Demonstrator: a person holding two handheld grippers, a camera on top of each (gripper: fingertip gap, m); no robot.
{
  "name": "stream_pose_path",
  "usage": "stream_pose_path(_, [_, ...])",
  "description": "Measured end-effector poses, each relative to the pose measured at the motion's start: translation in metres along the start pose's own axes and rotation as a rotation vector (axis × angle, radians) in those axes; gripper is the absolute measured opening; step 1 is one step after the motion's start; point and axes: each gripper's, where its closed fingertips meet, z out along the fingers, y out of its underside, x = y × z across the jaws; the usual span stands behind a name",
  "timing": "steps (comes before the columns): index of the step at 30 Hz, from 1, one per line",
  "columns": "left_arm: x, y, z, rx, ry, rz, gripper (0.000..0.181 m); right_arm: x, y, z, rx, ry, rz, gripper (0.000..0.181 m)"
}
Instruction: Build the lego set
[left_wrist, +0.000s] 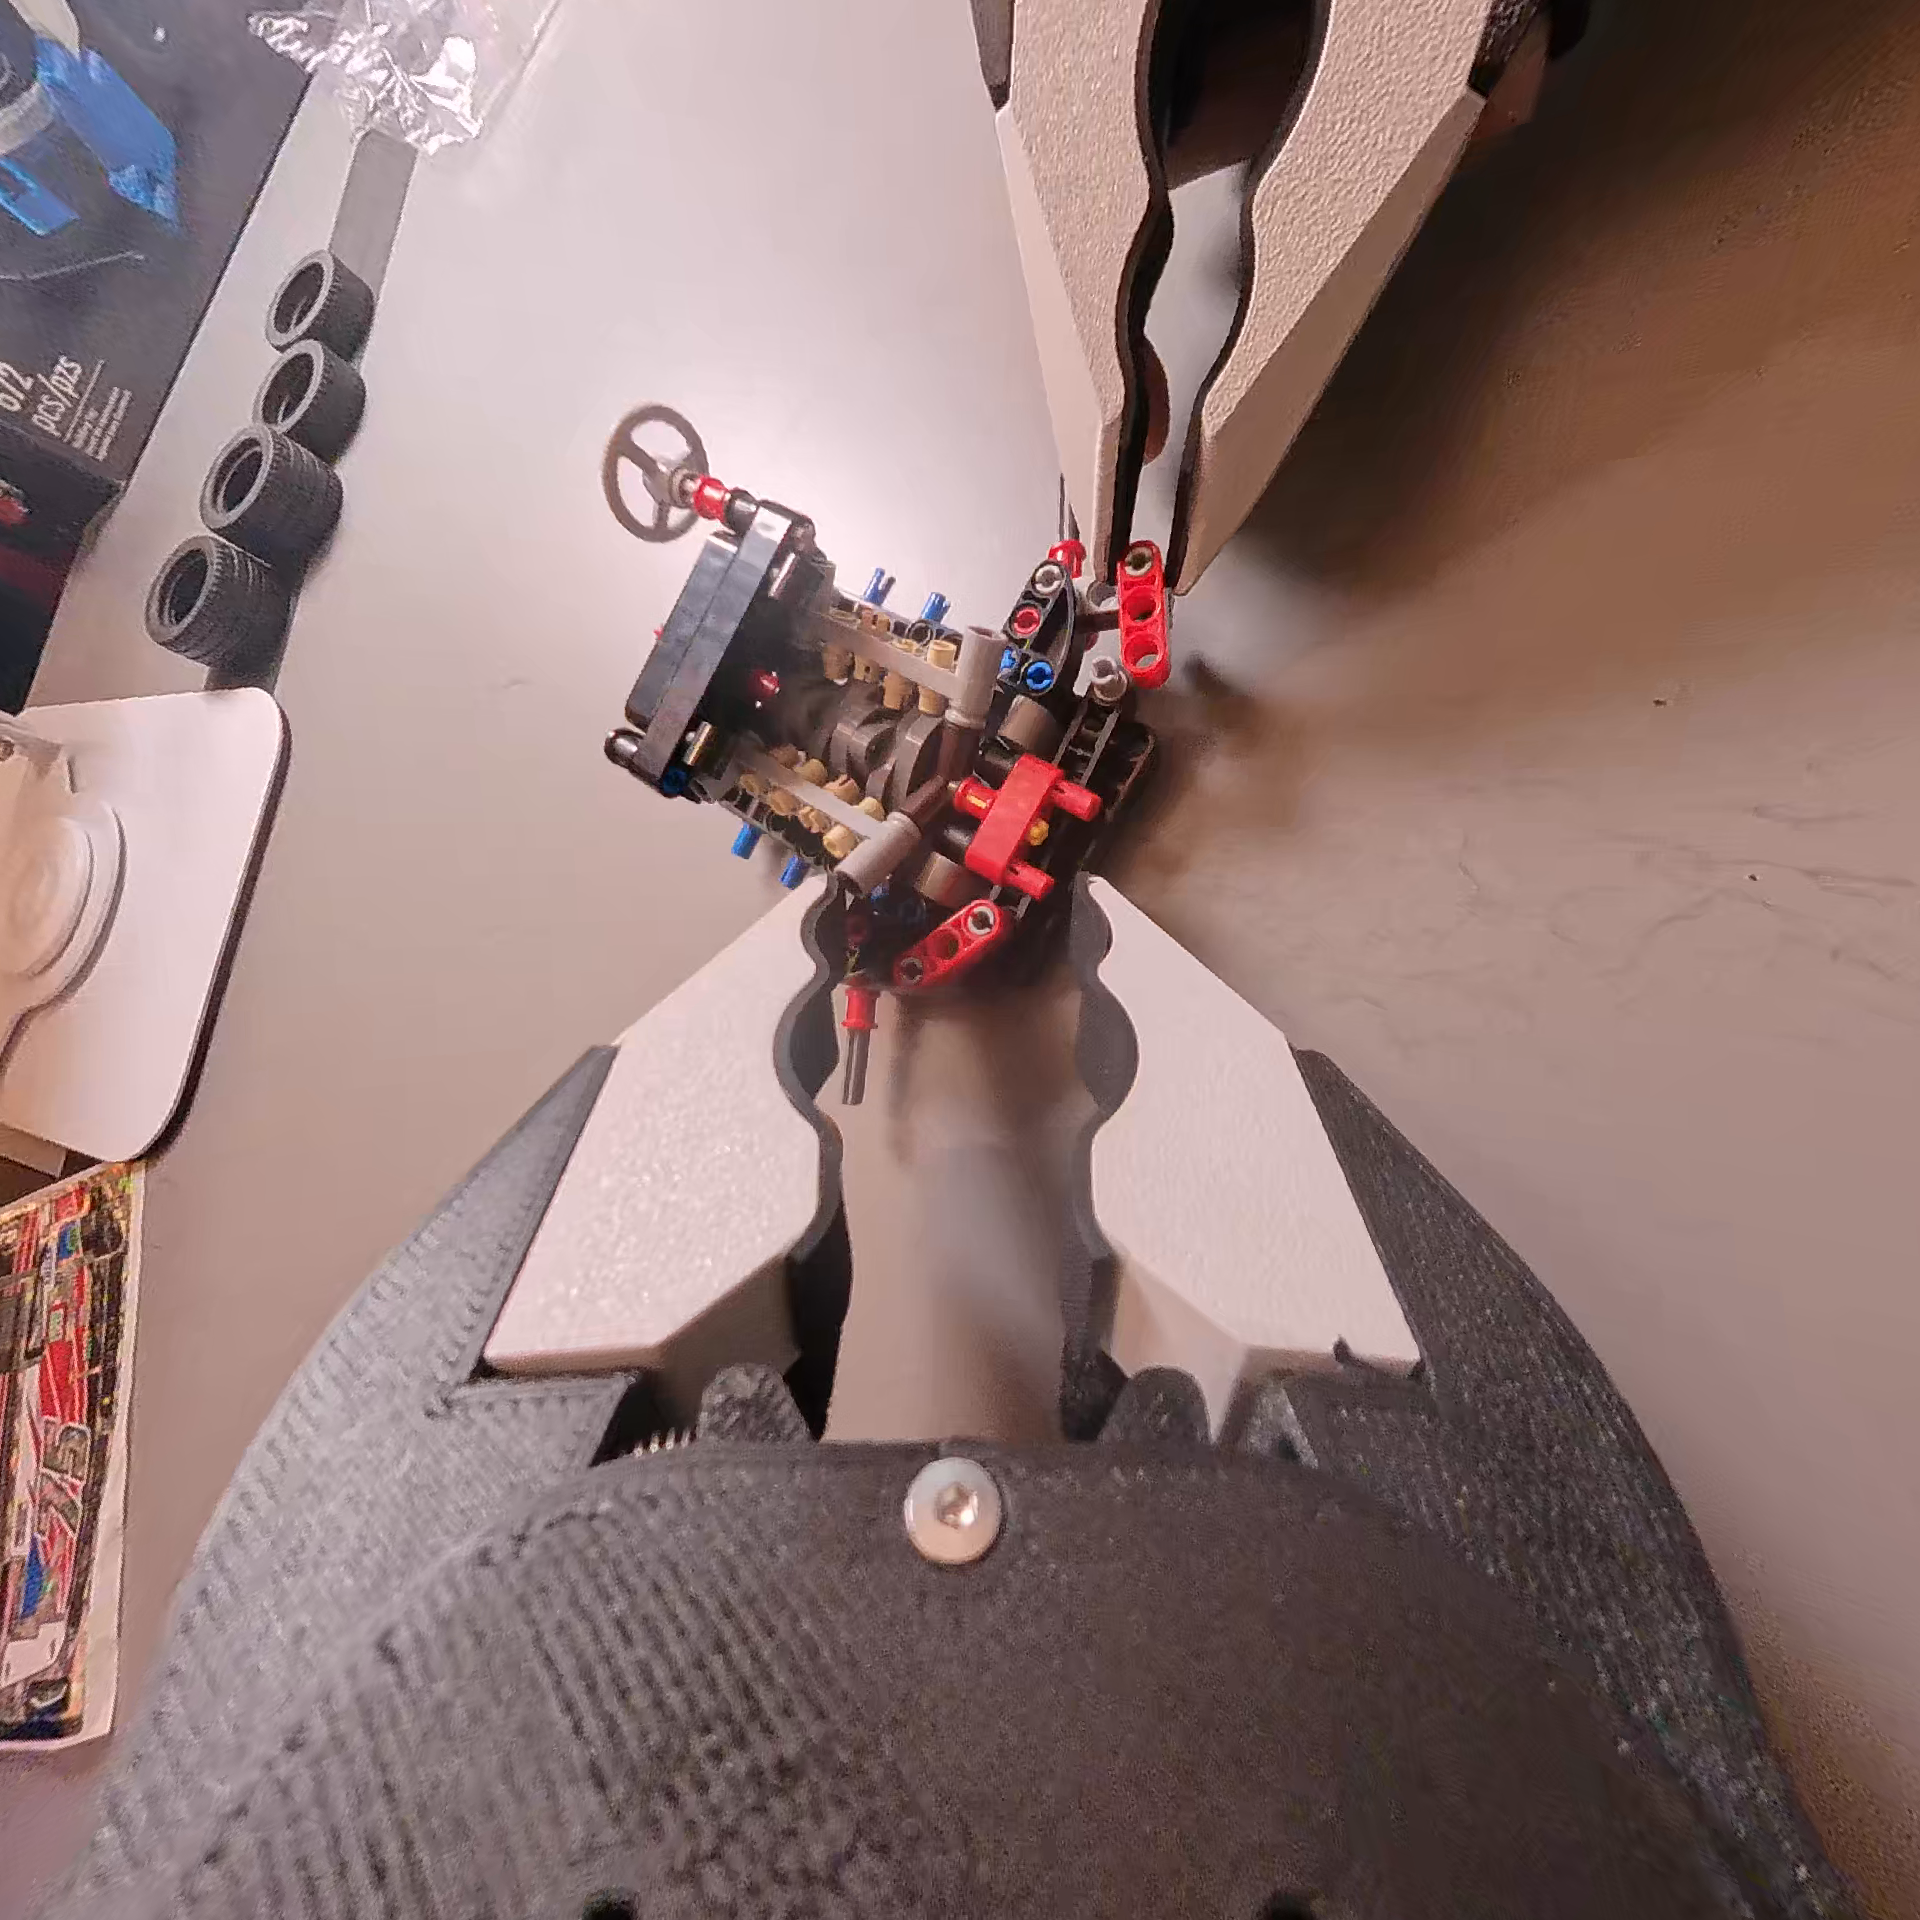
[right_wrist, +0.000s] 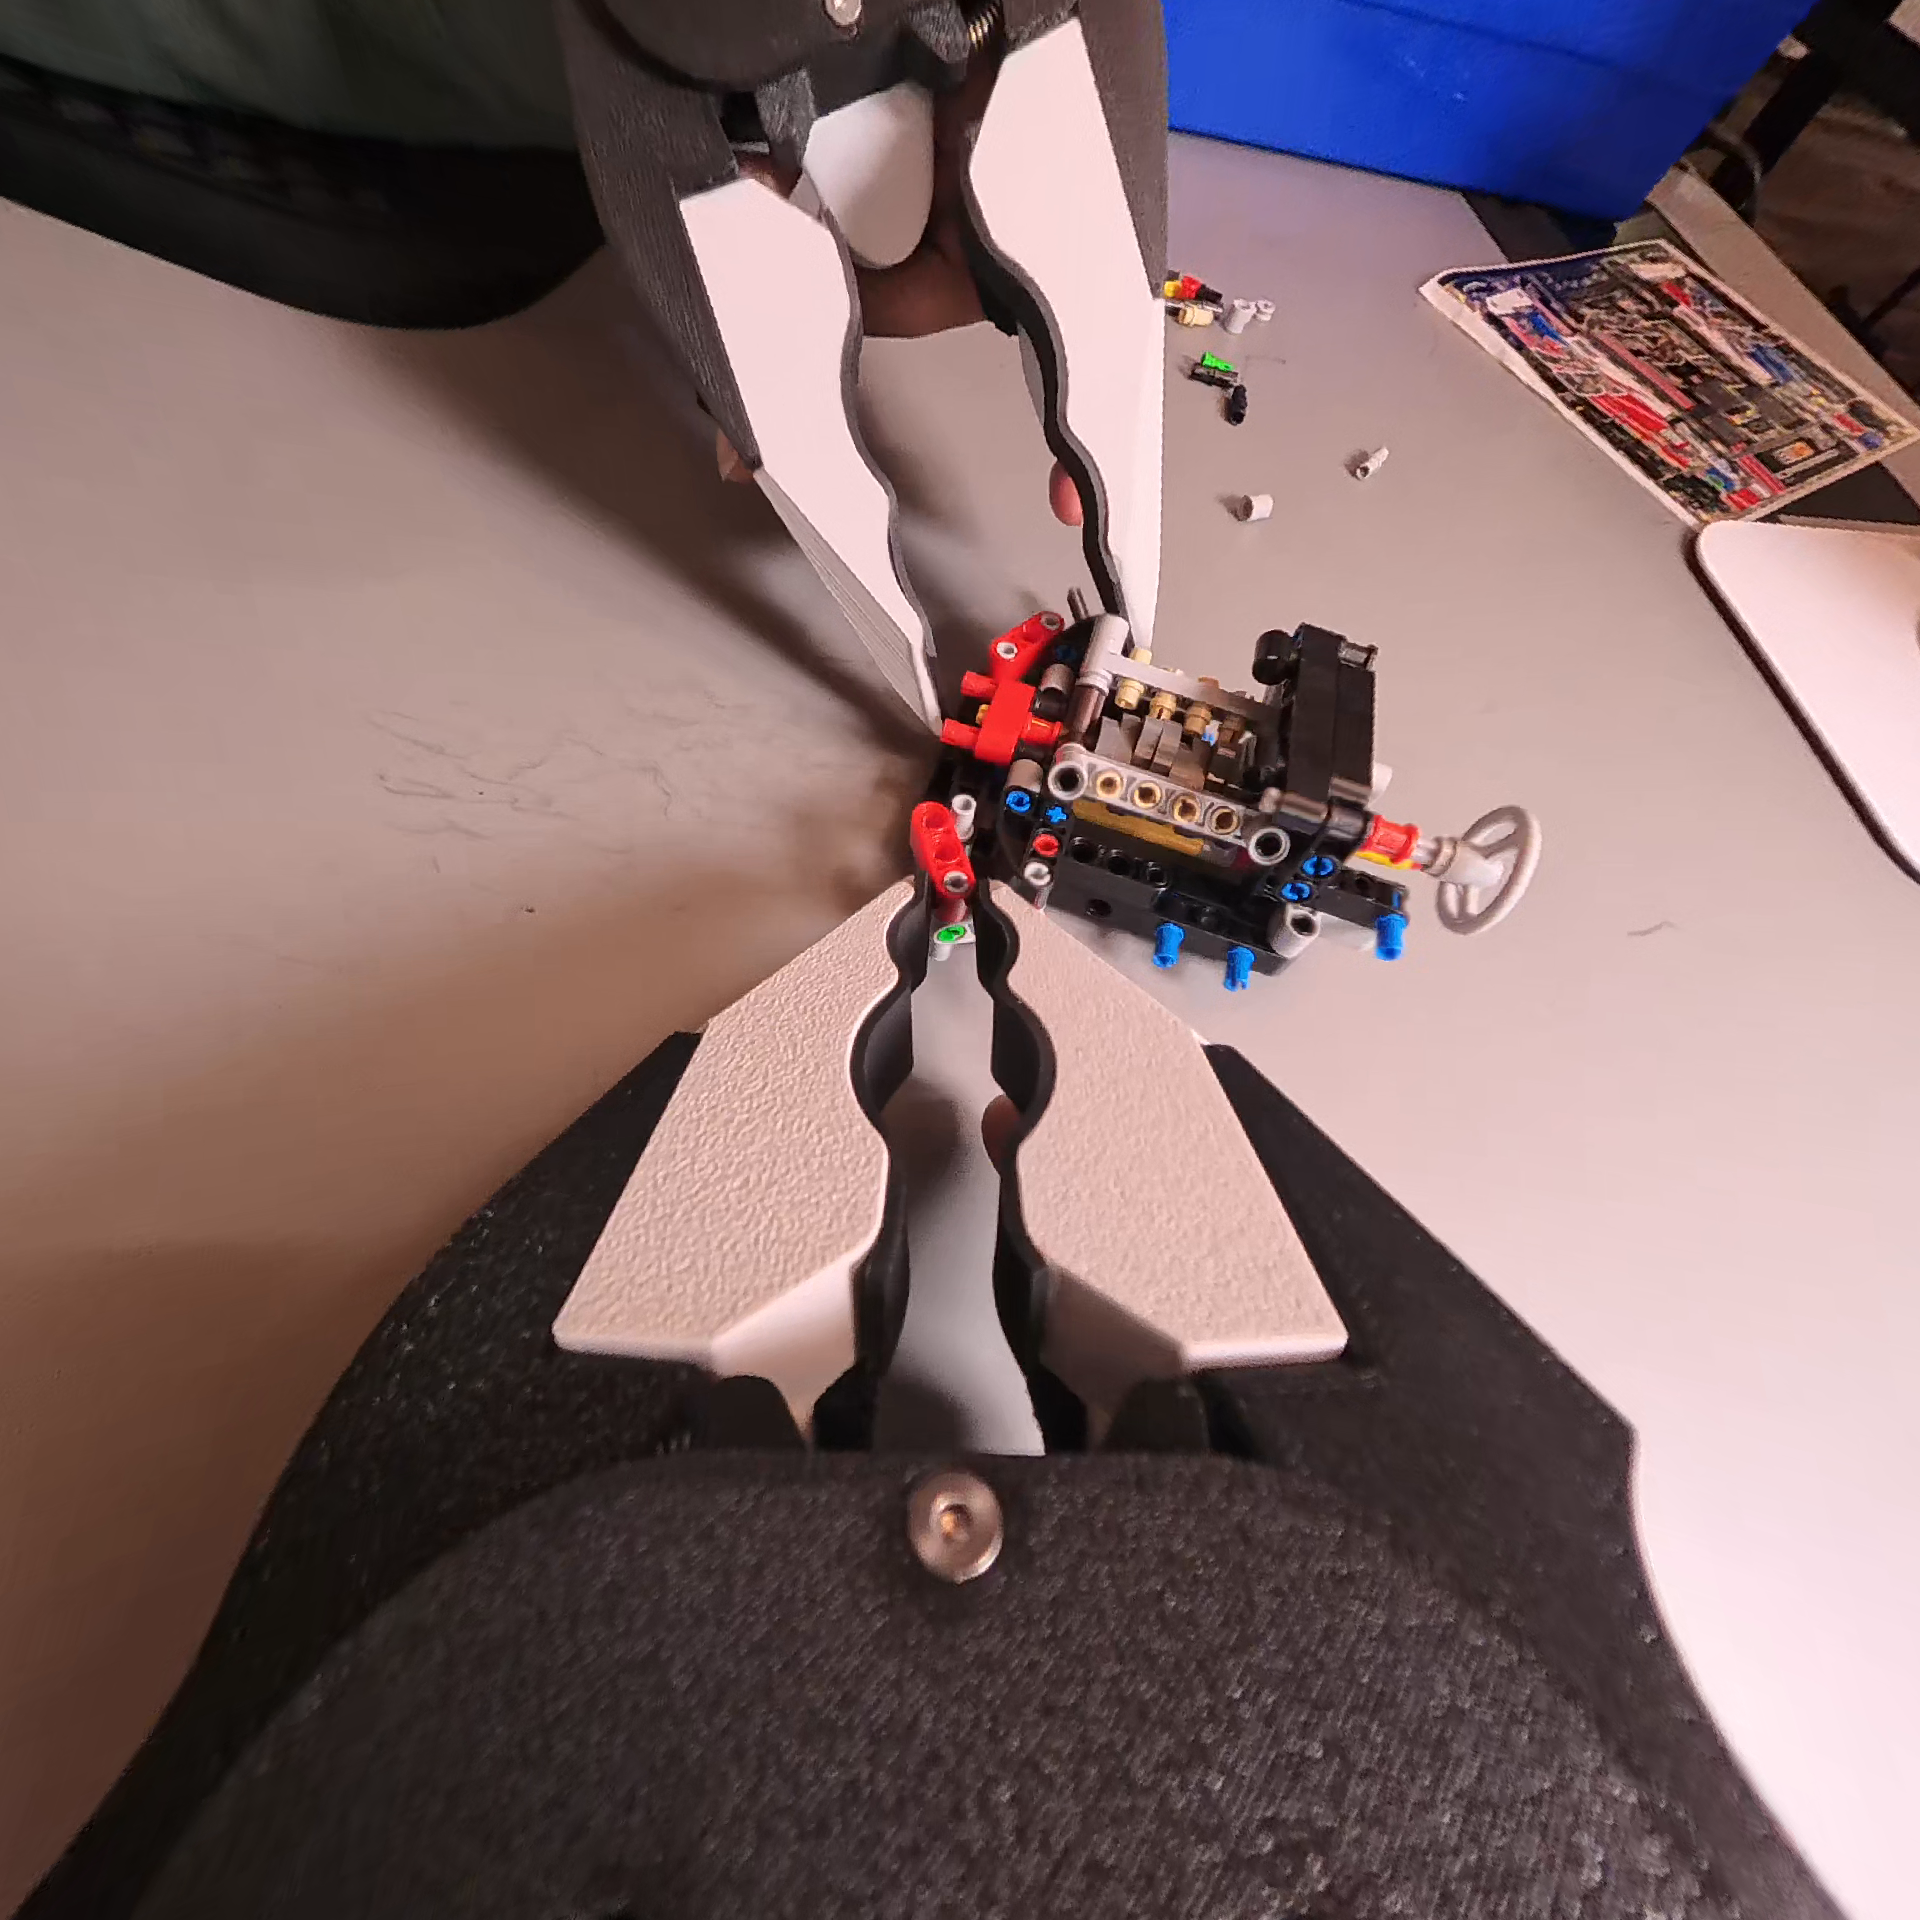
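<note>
Low in the left wrist view, the left gripper (left_wrist: 951, 914) reaches forward over the grey table (left_wrist: 623, 260) with its jaws clamped around the near end of the lego assembly (left_wrist: 831, 717), which is held just above the tabletop with its grey steering wheel (left_wrist: 655, 486) pointing away to the left. From the far side the right gripper (left_wrist: 1143, 566) angles down toward it, jaws nearly closed and pinching a short red beam (left_wrist: 1143, 613) at the assembly's far corner. Beyond, four black tyres (left_wrist: 260, 488) sit in a row beside the box (left_wrist: 94, 260).
</note>
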Motion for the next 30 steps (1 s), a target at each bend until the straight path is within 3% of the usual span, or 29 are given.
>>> stream_pose_path(8, [0.006, -0.002, -0.004, -0.005, -0.021, 0.004, 0.043, -0.004, 0.001, -0.001, -0.009, 0.017, 0.019, 0.007])
stream_pose_path(14, [0.017, -0.022, -0.017, 0.122, 0.042, 0.033, 0.026, -0.004, 0.007, -0.002, -0.034, -0.050, 0.072, 0.007])
stream_pose_path(30, [0.038, -0.038, 0.011, 0.096, 0.027, 0.214, 0.009, -0.004, 0.006, -0.001, -0.113, 0.037, -0.102, 0.014])
